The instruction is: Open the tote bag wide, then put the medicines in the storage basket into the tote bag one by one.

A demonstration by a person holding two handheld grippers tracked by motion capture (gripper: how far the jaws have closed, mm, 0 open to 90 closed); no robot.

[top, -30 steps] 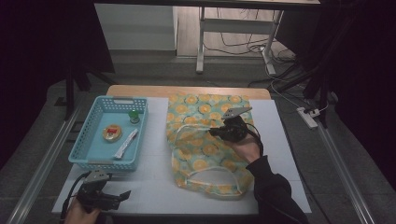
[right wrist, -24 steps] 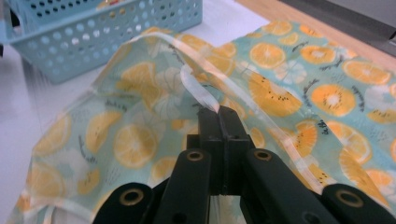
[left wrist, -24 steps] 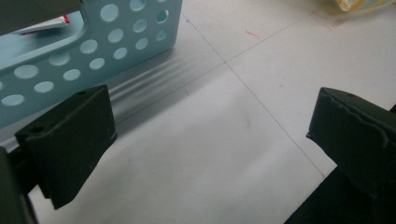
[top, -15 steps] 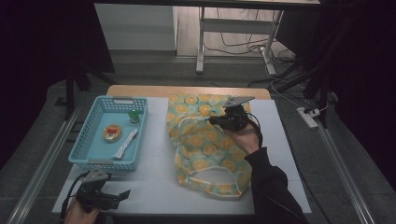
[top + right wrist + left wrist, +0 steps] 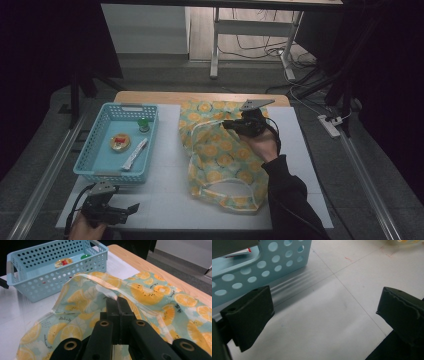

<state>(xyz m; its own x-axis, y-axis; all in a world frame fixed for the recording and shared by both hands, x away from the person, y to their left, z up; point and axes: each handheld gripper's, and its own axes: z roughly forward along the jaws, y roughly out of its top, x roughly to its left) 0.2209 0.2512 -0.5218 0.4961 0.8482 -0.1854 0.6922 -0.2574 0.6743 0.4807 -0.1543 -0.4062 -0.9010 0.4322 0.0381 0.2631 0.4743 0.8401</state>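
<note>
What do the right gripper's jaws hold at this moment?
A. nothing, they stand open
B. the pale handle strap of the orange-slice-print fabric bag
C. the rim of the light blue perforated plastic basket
B: in the right gripper view the right gripper has its jaws shut on the pale handle strap of the orange-slice-print fabric bag.

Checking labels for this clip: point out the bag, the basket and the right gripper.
bag (image 5: 220, 152): high view, middle of the fabric.
basket (image 5: 89, 159): high view, left rim.
right gripper (image 5: 117, 301): right gripper view, shut jaw tips on the bag's strap.

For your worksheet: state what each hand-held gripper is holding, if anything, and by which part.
The right hand-held gripper is shut on the orange-print bag, pinching its pale handle strap. The left hand-held gripper is open over the table, holding nothing.
</note>
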